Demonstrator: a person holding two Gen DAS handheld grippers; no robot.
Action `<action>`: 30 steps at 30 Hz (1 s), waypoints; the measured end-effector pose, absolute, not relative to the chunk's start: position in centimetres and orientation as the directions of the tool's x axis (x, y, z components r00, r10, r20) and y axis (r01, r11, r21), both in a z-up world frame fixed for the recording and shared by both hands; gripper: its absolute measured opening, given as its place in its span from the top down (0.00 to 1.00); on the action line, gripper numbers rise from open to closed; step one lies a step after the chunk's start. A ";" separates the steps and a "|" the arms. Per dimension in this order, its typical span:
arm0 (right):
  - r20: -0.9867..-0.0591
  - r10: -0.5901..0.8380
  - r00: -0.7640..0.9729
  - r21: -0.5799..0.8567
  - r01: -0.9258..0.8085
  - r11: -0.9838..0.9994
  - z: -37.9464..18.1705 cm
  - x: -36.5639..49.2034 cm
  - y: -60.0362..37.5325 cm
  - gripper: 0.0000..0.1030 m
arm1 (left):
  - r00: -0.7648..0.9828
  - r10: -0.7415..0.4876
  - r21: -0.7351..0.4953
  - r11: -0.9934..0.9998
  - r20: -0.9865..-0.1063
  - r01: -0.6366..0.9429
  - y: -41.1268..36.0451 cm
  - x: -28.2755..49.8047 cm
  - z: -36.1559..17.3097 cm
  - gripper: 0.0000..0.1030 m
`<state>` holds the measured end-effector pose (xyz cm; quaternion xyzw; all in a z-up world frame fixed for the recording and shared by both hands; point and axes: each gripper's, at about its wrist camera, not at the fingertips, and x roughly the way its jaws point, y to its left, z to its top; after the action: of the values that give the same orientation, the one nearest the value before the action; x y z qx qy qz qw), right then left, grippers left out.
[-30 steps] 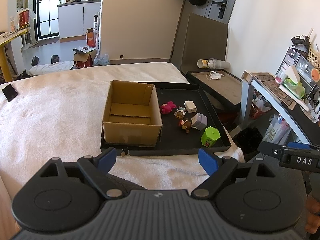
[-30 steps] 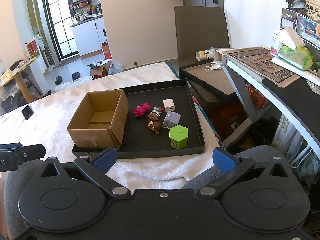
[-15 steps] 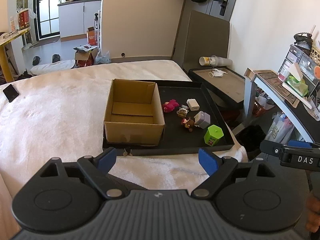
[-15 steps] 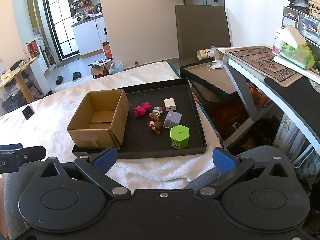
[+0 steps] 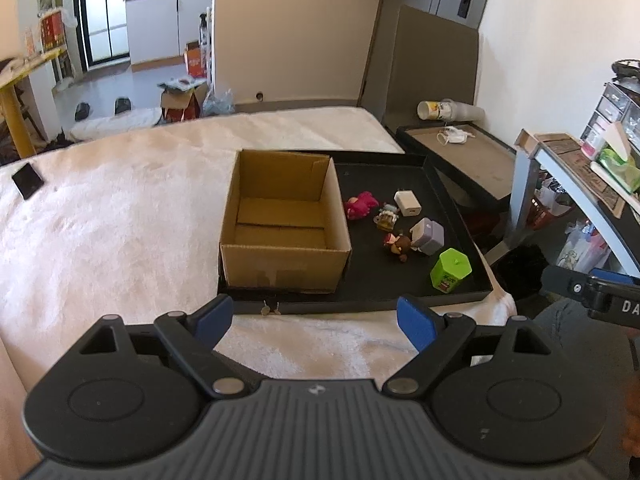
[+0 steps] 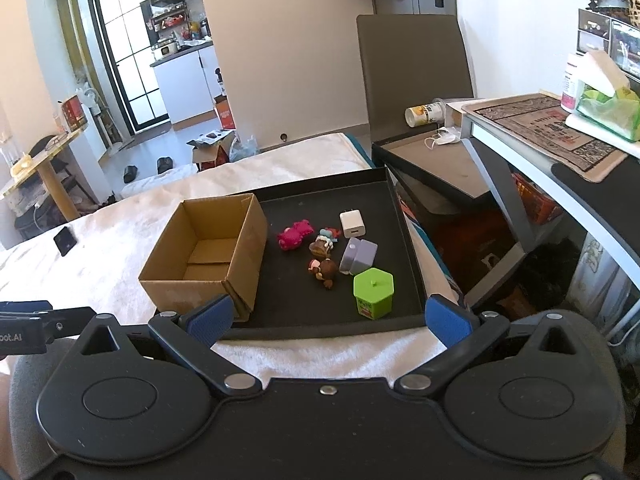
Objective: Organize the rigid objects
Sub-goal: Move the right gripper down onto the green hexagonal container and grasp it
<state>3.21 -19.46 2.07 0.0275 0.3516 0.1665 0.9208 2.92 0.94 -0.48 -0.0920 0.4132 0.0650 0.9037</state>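
An empty open cardboard box point(image 5: 282, 224) point(image 6: 208, 252) stands at the left of a black tray point(image 5: 384, 292) point(image 6: 320, 314) on the white bed. Right of the box lie a pink toy point(image 5: 361, 205) point(image 6: 294, 234), a white charger point(image 5: 408, 202) point(image 6: 353, 224), a small figurine point(image 5: 388, 217) point(image 6: 322, 242), a brown figure point(image 5: 398, 246) point(image 6: 323, 271), a grey block point(image 5: 428, 236) point(image 6: 359, 255) and a green hexagonal container point(image 5: 450, 270) point(image 6: 373, 293). My left gripper point(image 5: 314, 322) and right gripper point(image 6: 328, 318) are open and empty, in front of the tray's near edge.
A phone point(image 5: 27, 180) lies on the bed at the far left. A second black tray point(image 5: 460, 160) with a mask and a cup stands right of the bed. A desk point(image 6: 560, 152) with a tissue box is at the far right.
Both grippers have moved slightly forward toward the tray; the box and objects look larger. Nothing on the tray has moved.
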 end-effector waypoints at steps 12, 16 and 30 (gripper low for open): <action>-0.664 0.350 0.661 0.216 -0.278 0.936 -0.1 7.2 -21.0 0.00 | 0.578 0.080 -0.081 0.965 -0.812 -0.248 2.7 6.5 -2.3 0.14; -0.675 0.361 0.643 0.238 -0.274 0.932 -0.8 8.5 -21.2 0.00 | 0.554 0.079 -0.079 0.964 -0.828 -0.256 3.3 7.8 -3.1 0.14; -0.747 0.362 0.557 0.278 -0.232 0.932 -3.5 12.7 -21.2 0.00 | 0.462 0.054 -0.082 0.959 -0.885 -0.270 6.1 12.6 -5.5 0.14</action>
<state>12.74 -21.21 -3.54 0.0740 0.4391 0.1688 0.8793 12.59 6.05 -5.48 -0.1058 0.5096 0.0954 0.8485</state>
